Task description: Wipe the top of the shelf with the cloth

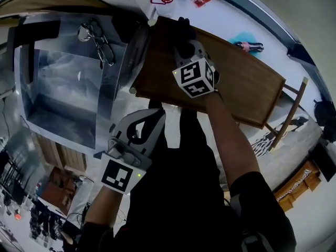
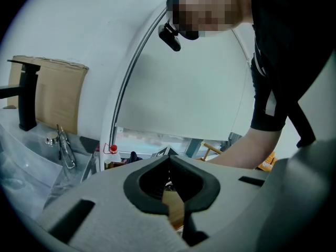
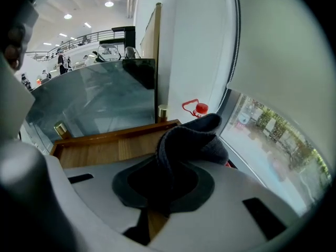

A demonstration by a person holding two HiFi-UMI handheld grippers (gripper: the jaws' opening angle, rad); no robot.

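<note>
Right tool [image 1: 185, 45], clamping the cloth [image 3: 190, 138], is resting at the shelf [image 1: 247, 83]'s left end, top running rightward; left tool [image 1: 143, 121], jaws together, is idling.

The shelf [image 1: 247, 83] top is lying open to the right of the right gripper [image 1: 182, 35], leaving free passage along its length. A low raised rim is bordering the far edge. The glass case [image 1: 63, 83] is standing just beside the shelf's left end, blocking travel that way. A brass post [image 3: 163, 112] is rising at that corner. The cloth [image 3: 191, 138] is filling the jaws.
</note>
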